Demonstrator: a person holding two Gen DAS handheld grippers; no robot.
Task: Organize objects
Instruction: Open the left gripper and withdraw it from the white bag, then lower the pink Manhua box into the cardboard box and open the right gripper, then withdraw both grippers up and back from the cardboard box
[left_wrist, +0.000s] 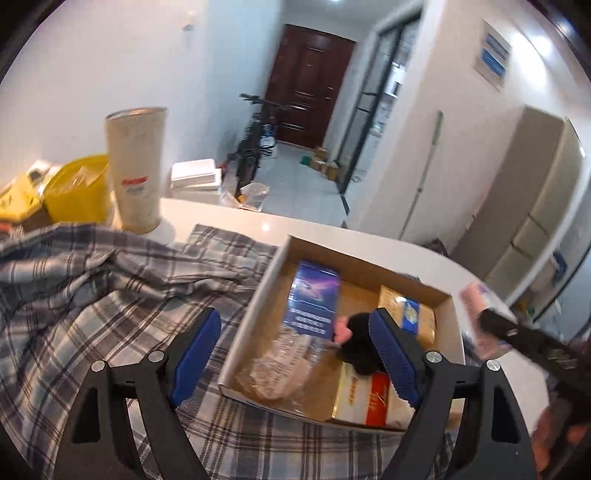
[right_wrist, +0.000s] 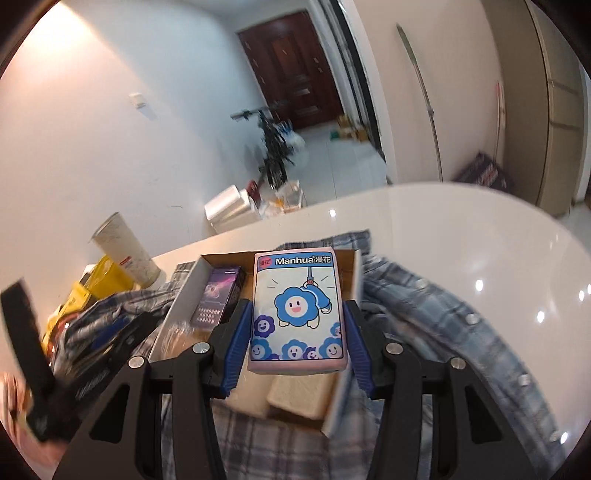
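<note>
An open cardboard box (left_wrist: 258, 291) lies on a plaid cloth (left_wrist: 110, 295) on the white table. Inside are a dark blue carton (left_wrist: 314, 302), a gold pack (left_wrist: 406, 314), a red-and-gold pack (left_wrist: 365, 398), a crinkled clear bag (left_wrist: 280, 365) and a black-and-pink item (left_wrist: 354, 343). My left gripper (left_wrist: 295, 354) is open and empty, straddling the box's near left wall. My right gripper (right_wrist: 295, 339) is shut on a pink Manhua tissue pack (right_wrist: 295, 310), held above the box (right_wrist: 192, 284). The pack also shows blurred in the left wrist view (left_wrist: 476, 295).
A tall paper cup (left_wrist: 135, 170) and a yellow bag (left_wrist: 74, 192) stand at the table's far left. Bare white tabletop (right_wrist: 461, 240) curves round to the right. Beyond the table edge are floor, white boxes (left_wrist: 195, 177) and a bicycle (left_wrist: 255, 136).
</note>
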